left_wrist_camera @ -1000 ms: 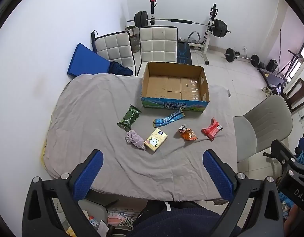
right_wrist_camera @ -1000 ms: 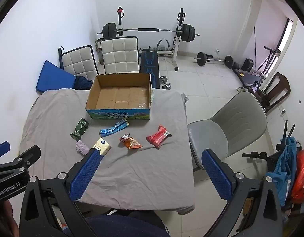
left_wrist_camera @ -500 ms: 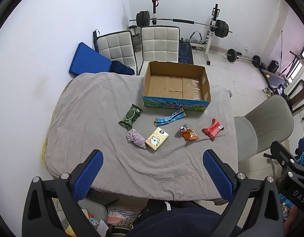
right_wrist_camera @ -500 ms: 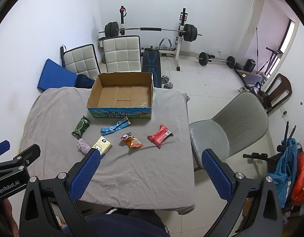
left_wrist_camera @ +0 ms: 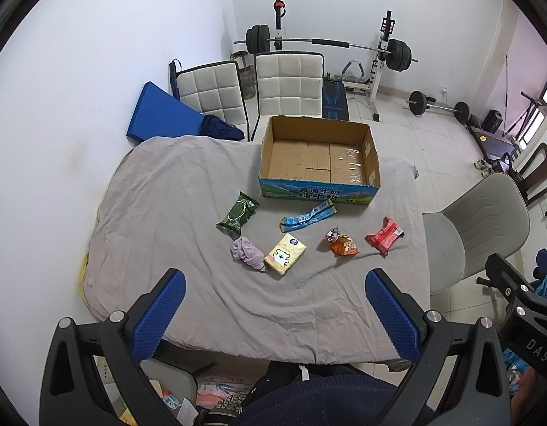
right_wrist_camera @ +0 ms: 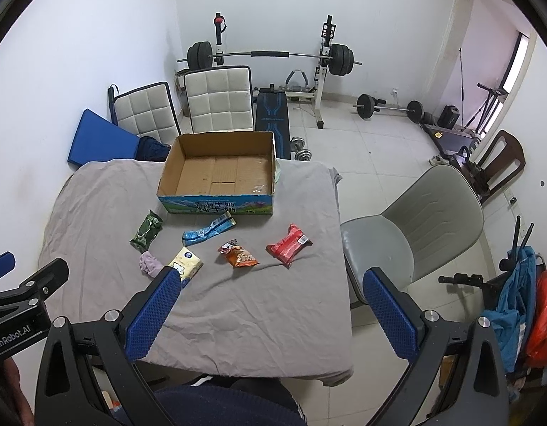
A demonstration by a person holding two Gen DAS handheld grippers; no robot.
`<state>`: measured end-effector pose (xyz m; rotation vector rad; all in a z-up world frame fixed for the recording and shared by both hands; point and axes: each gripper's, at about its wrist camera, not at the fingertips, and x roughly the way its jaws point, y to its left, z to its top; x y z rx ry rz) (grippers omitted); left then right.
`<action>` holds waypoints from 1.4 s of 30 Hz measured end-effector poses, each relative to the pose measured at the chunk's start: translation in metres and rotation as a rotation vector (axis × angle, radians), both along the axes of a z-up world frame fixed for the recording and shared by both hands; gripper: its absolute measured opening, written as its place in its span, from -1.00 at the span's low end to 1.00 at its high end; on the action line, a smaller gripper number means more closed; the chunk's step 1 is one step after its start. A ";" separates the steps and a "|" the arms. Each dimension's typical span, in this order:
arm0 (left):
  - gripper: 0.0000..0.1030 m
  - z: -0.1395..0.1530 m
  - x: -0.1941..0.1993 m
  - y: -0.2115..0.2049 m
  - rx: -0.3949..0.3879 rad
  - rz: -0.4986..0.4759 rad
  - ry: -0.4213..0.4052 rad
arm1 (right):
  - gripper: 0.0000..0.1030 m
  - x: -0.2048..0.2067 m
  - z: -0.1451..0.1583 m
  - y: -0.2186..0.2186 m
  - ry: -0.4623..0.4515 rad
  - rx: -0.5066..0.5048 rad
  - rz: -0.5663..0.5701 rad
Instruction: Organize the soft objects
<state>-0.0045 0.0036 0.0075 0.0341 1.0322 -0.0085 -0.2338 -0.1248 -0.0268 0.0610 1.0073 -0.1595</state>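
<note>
I see a table [left_wrist_camera: 159,213] draped in a wrinkled grey cloth, viewed from above and behind both grippers. My left gripper [left_wrist_camera: 275,298] hangs over the near edge with its blue-padded jaws spread wide and nothing between them; my right gripper [right_wrist_camera: 269,296] is held the same way, jaws spread and empty. At the far side of the table sits an open cardboard box [left_wrist_camera: 319,158], brown inside, with a blue and green printed front. In front of it lie six small soft items, all apart from the grippers. A dark green packet [left_wrist_camera: 237,216] lies to the left, tilted. Just nearer is a crumpled mauve cloth [left_wrist_camera: 246,252], which touches a pale yellow tissue pack [left_wrist_camera: 285,254] printed with a white bear. A long light-blue wrapper [left_wrist_camera: 307,216] lies close to the box front. To the right rest a crinkled orange snack bag [left_wrist_camera: 340,243] and, further right, a red packet [left_wrist_camera: 384,236]. A grey chair [right_wrist_camera: 415,227] stands just beside the table's right edge.
</note>
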 end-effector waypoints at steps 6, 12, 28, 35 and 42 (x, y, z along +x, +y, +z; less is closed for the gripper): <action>1.00 0.002 0.002 0.000 -0.007 -0.011 -0.007 | 1.00 0.002 0.002 0.000 -0.006 0.000 -0.004; 1.00 0.002 0.000 -0.002 -0.025 -0.013 -0.026 | 1.00 0.005 0.001 -0.002 -0.004 0.005 0.000; 1.00 -0.034 0.069 0.012 -0.077 0.026 -0.024 | 1.00 0.081 -0.076 -0.051 0.145 0.130 -0.063; 1.00 -0.131 0.141 0.018 0.048 0.052 0.139 | 1.00 0.143 -0.202 -0.081 0.363 0.231 -0.073; 0.87 -0.276 0.182 0.008 0.129 -0.023 0.418 | 1.00 0.205 -0.328 -0.041 0.533 0.198 0.096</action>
